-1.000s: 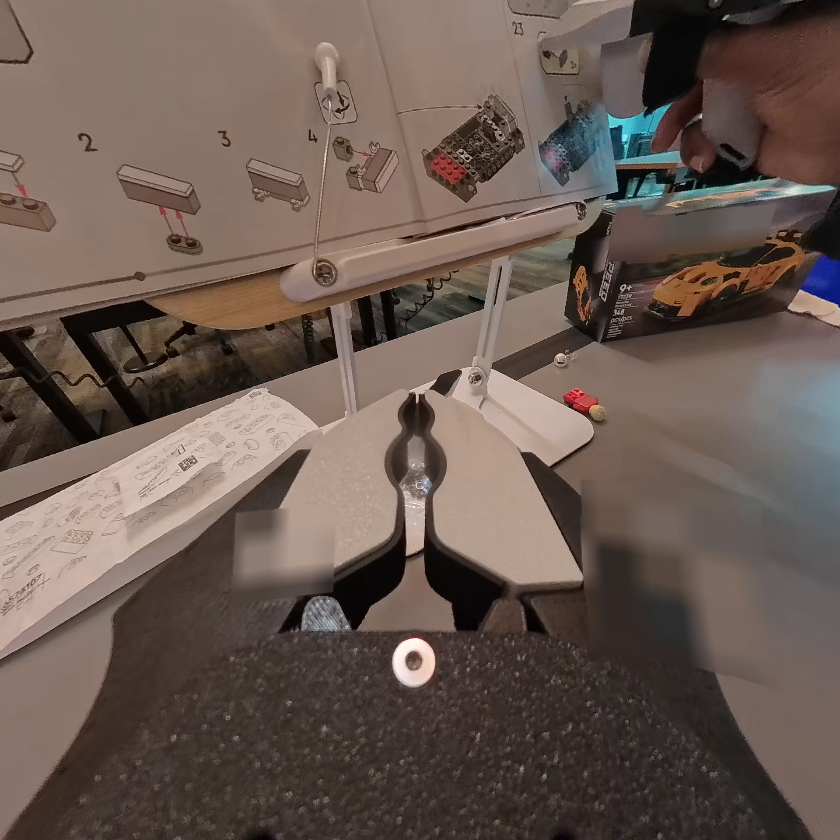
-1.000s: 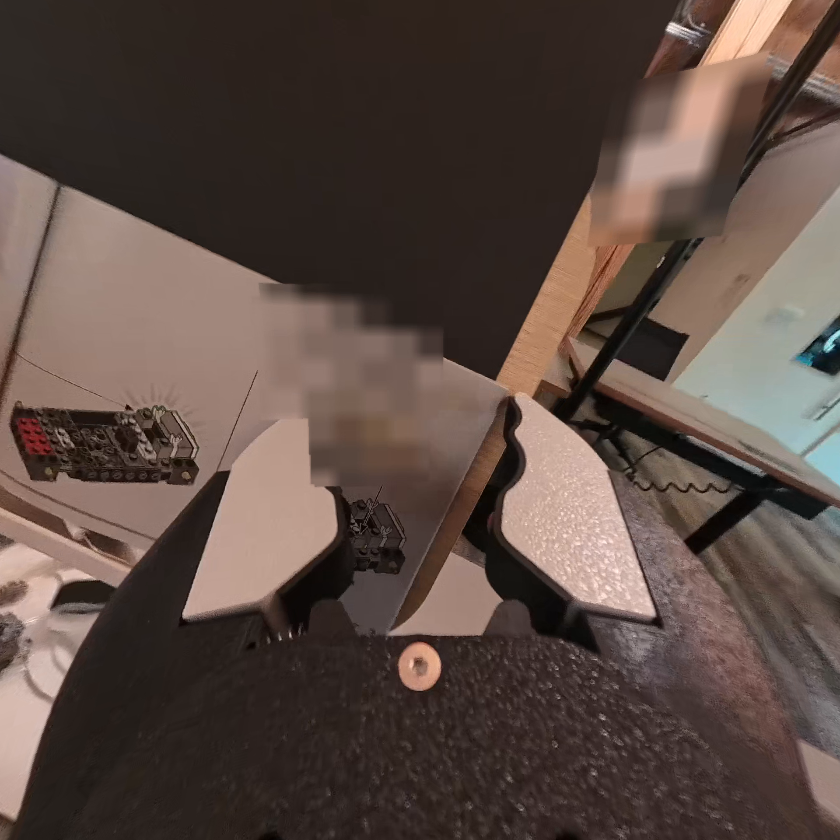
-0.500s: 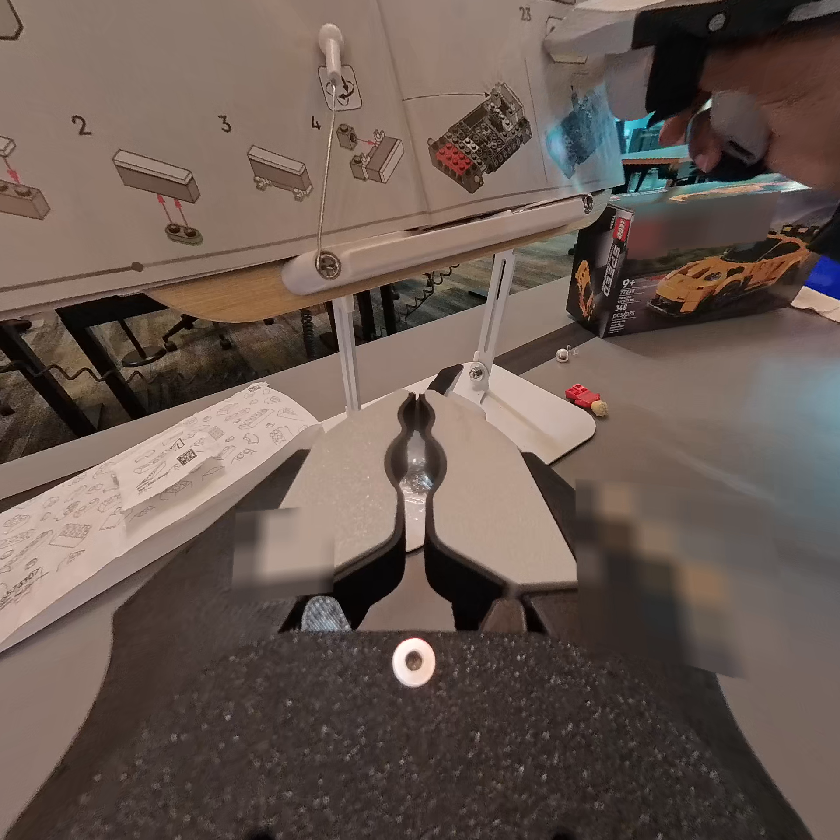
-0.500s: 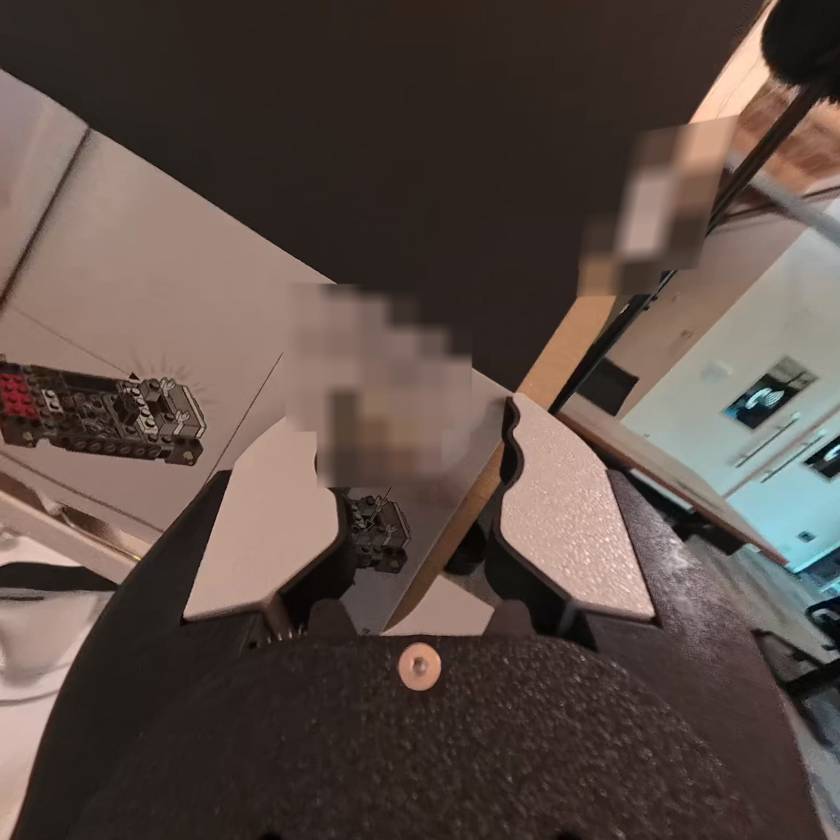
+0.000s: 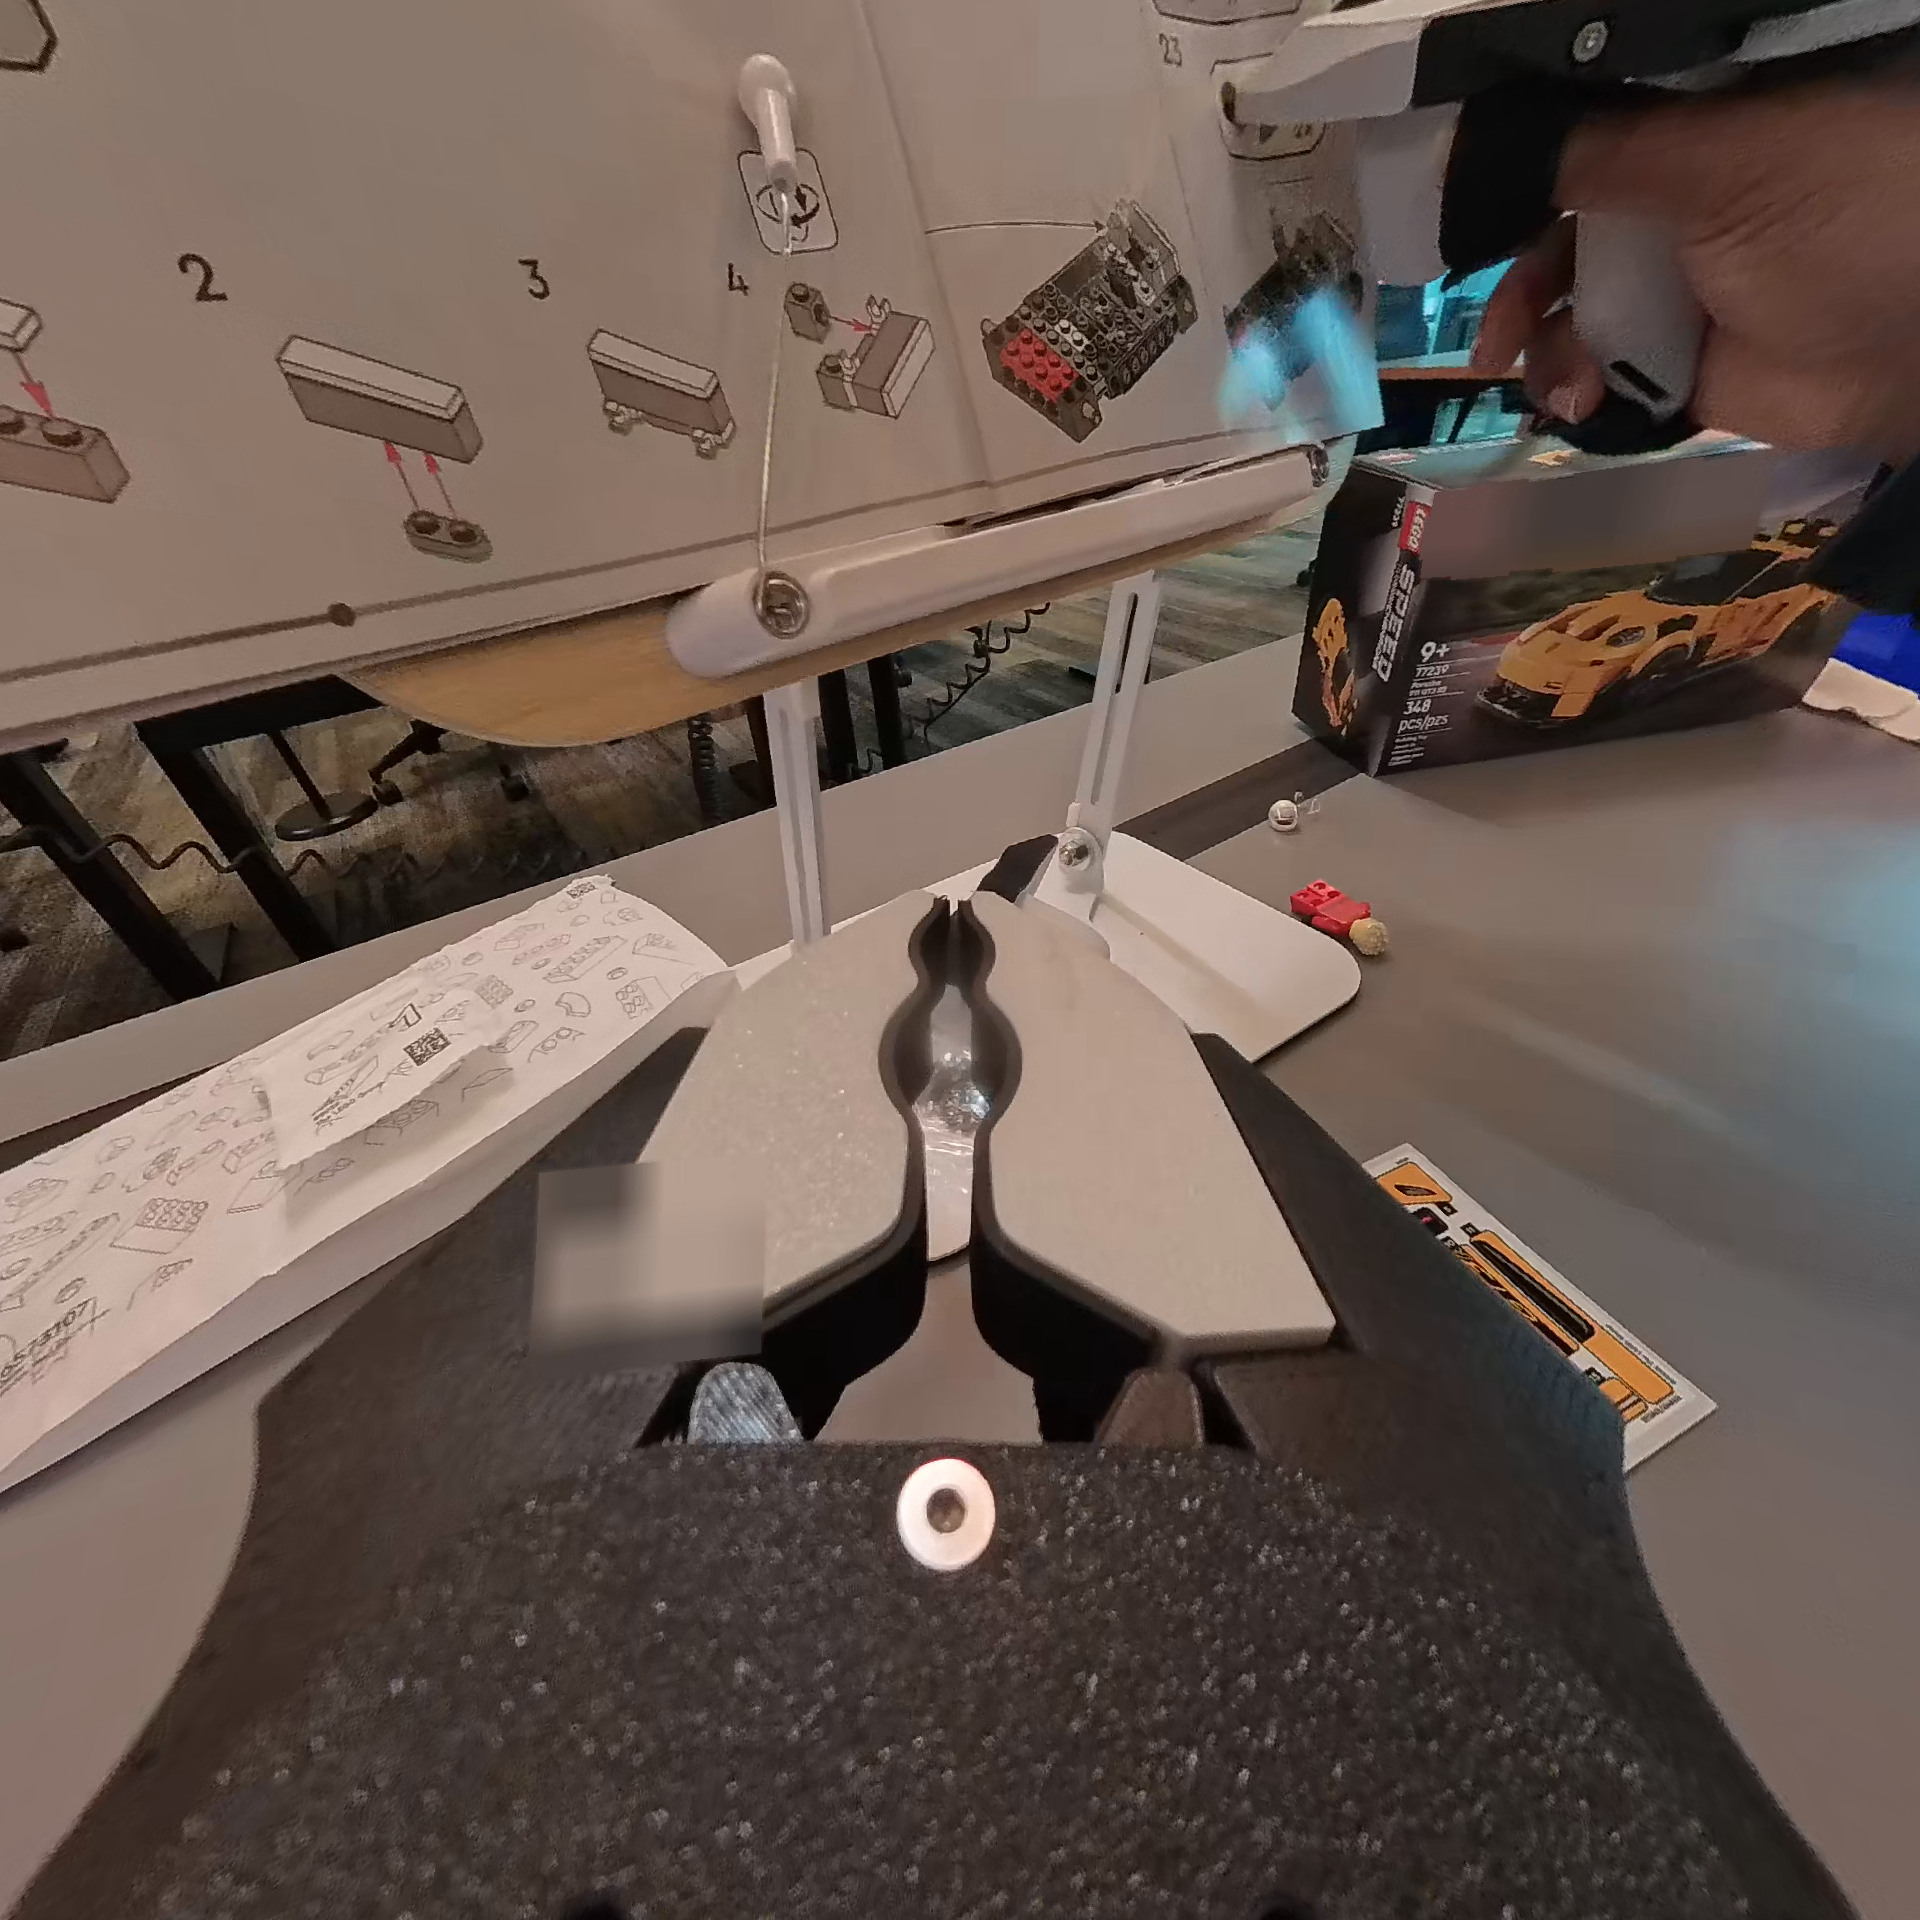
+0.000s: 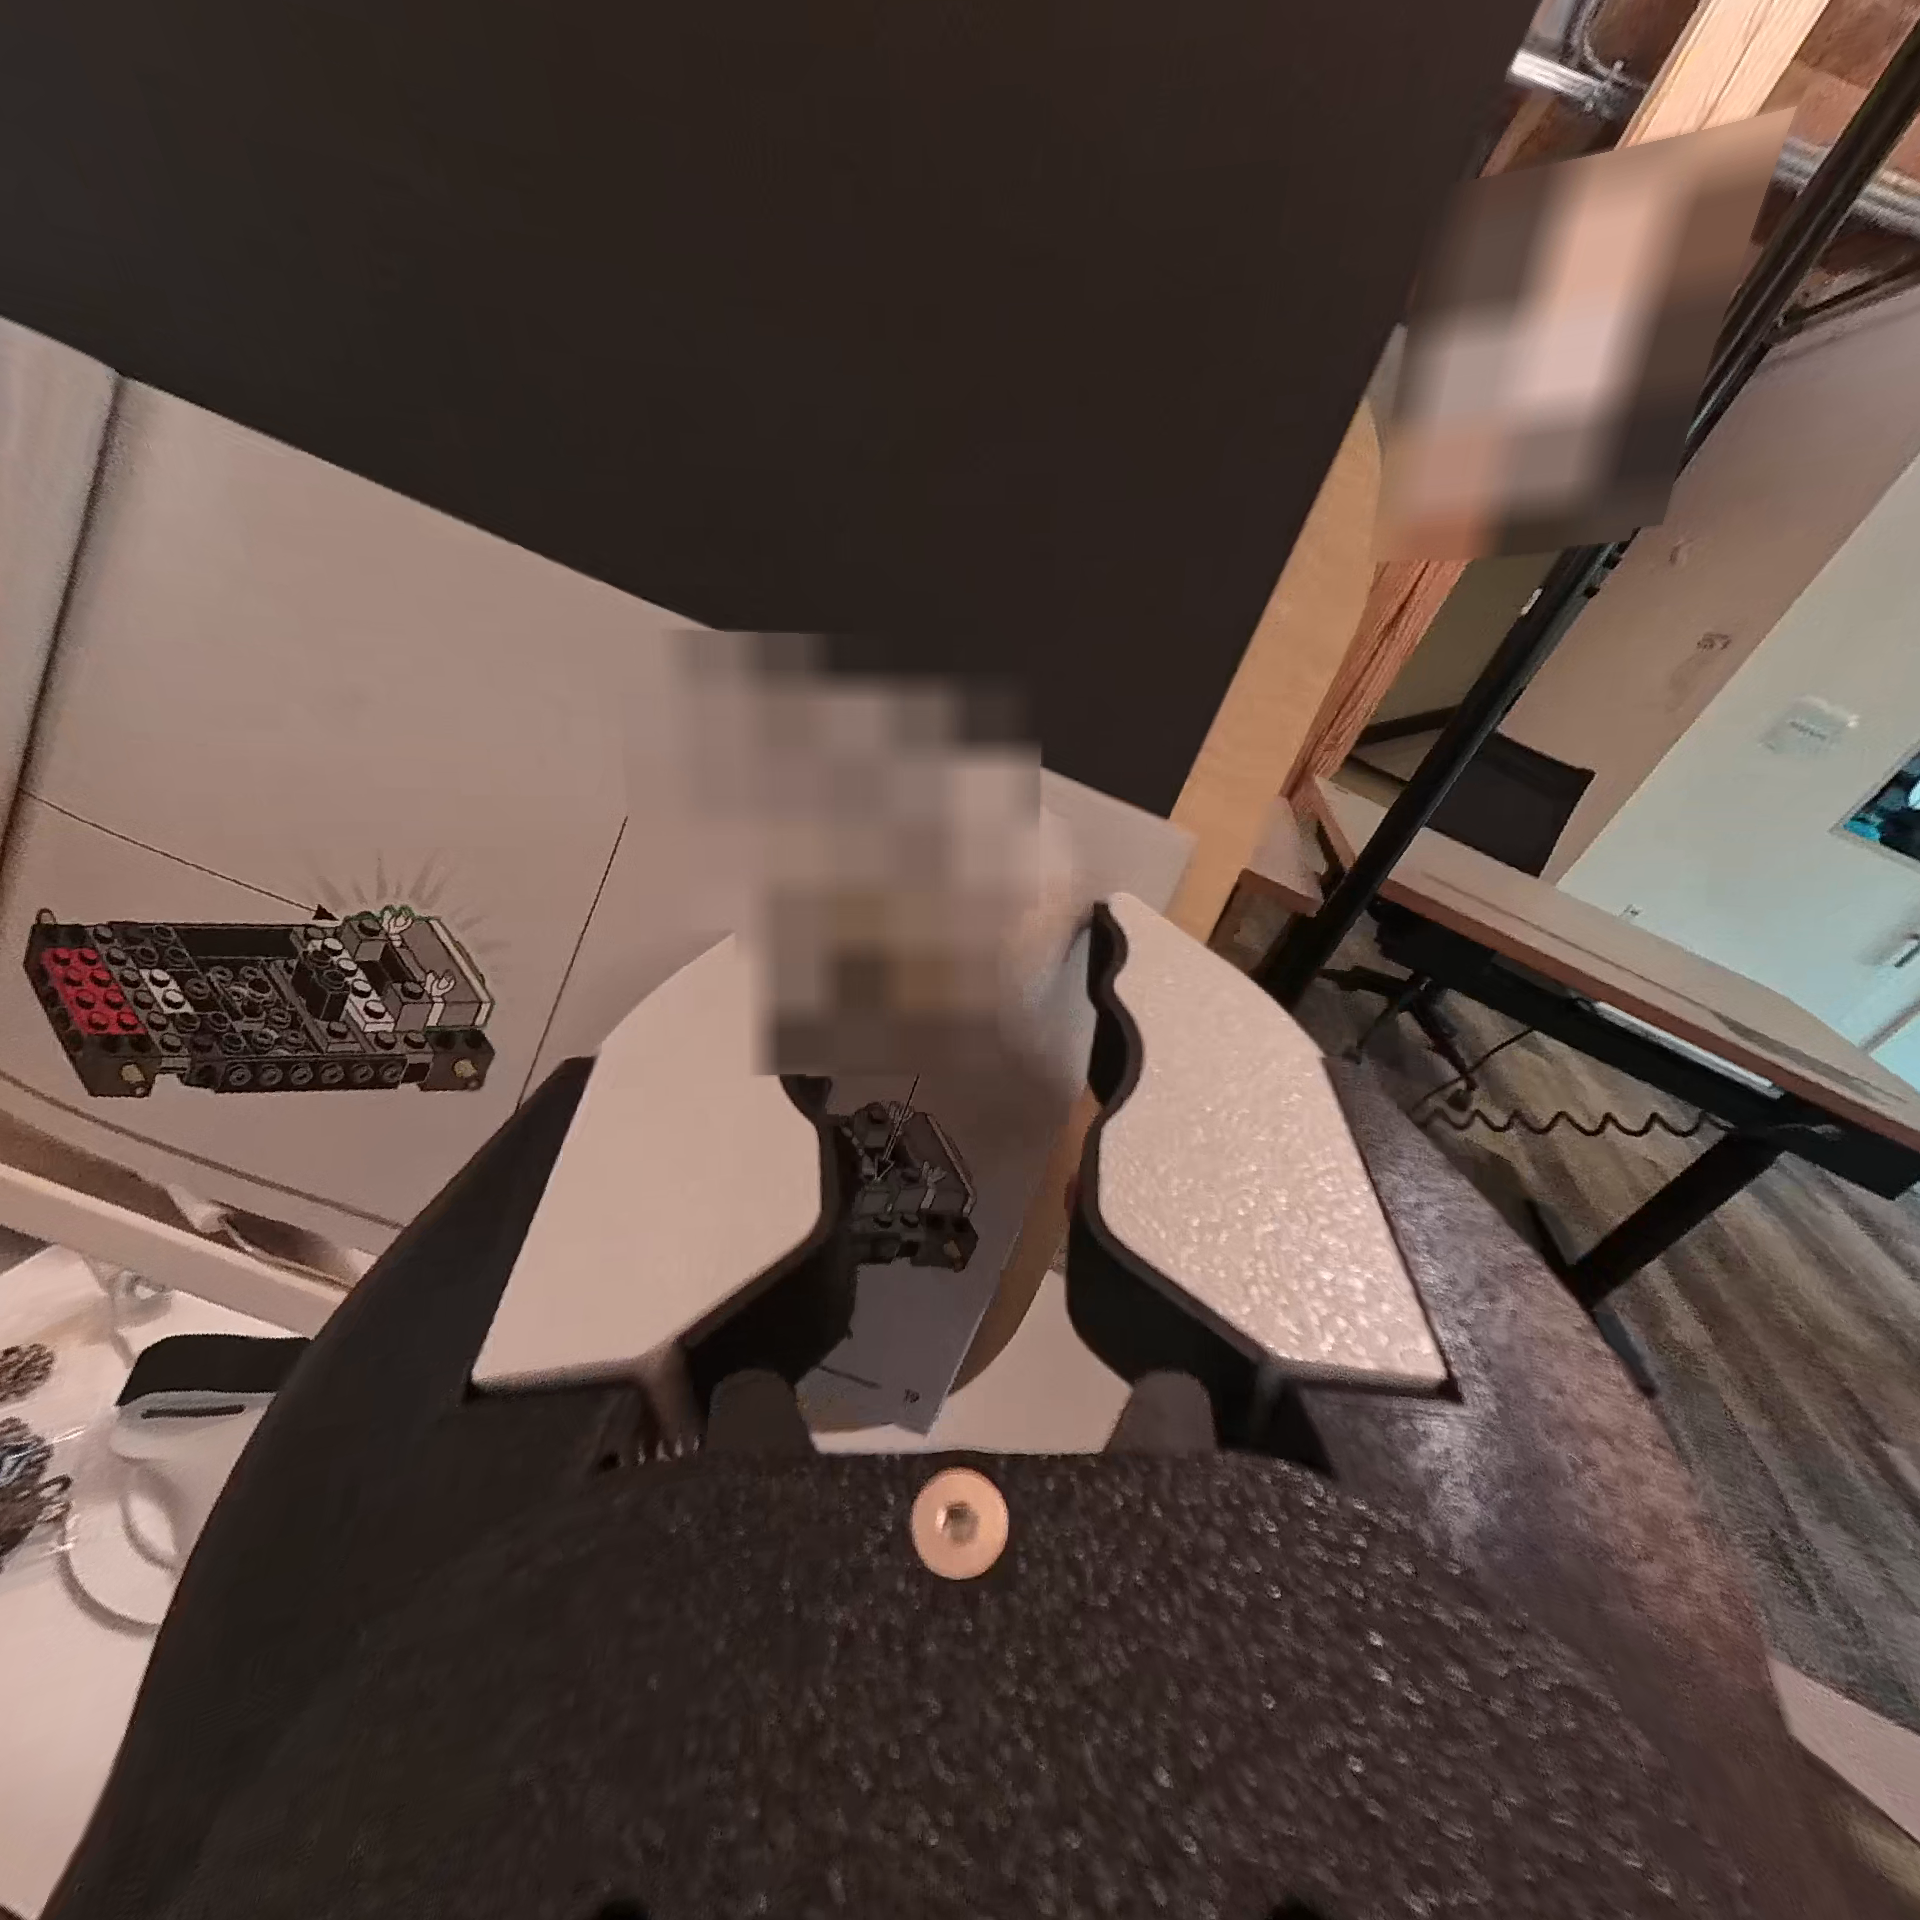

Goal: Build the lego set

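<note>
The instruction booklet point(image 5: 520, 312) stands open on a white stand point(image 5: 1195, 956) at the back of the grey table. My left gripper point(image 5: 951, 914) is shut and hovers low in front of the stand's base; something shiny and clear shows through the gap behind its tips. My right gripper point(image 6: 935, 987) is open, one jaw on each side of the right-hand page point(image 6: 914, 1299), which runs edge-on between them. In the left wrist view a hand point(image 5: 1714, 260) holds the right gripper point(image 5: 1299, 83) at the booklet's top right corner, where the page is blurred.
A boxed set with an orange car point(image 5: 1558, 644) stands at the back right. A small red brick point(image 5: 1320, 906) and a white bead point(image 5: 1284, 814) lie by the stand. A printed paper bag point(image 5: 260, 1122) lies left, a sticker sheet point(image 5: 1538, 1299) right. Desks stand beyond. Left tips to right tips: about 30 cm. Both grippers' tips are roughly 25 cm from the small red brick point(image 5: 1320, 906).
The right gripper has shifted at the booklet's right page and the page's corner is now moving and blurred. The left gripper has stayed shut and barely moved.
</note>
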Demonstrator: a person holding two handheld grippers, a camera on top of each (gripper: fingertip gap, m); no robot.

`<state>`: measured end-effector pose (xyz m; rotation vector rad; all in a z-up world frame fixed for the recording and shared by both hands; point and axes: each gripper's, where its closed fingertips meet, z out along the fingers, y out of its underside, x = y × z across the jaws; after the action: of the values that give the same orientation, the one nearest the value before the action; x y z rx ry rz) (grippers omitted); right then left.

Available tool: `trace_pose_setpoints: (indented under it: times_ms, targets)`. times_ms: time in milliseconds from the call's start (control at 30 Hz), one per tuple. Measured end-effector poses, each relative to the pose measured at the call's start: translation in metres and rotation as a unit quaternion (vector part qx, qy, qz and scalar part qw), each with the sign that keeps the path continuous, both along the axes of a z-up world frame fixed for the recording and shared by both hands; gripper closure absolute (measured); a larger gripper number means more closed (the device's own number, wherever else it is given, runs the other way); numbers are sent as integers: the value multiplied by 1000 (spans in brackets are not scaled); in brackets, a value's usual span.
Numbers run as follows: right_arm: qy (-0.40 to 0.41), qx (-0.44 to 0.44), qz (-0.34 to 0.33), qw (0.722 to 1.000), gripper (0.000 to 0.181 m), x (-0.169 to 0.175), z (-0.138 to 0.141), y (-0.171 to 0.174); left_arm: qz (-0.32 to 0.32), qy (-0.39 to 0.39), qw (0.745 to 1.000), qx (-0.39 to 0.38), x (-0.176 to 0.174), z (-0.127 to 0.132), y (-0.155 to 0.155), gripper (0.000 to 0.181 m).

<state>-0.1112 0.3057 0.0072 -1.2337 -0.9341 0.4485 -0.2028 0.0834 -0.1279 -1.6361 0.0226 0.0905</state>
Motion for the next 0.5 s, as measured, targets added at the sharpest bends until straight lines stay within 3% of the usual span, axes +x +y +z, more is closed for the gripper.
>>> trace_pose_setpoints:
  times_ms: [300, 500]
  targets:
    - [-7, 19, 14, 1000, 155, -3, -3, -8, 1, 0, 1000, 0, -1, 0, -1, 180]
    - [17, 120, -9, 993, 163, 16, 18, -24, 1, 2, 1000, 0, 0, 0, -1, 180]
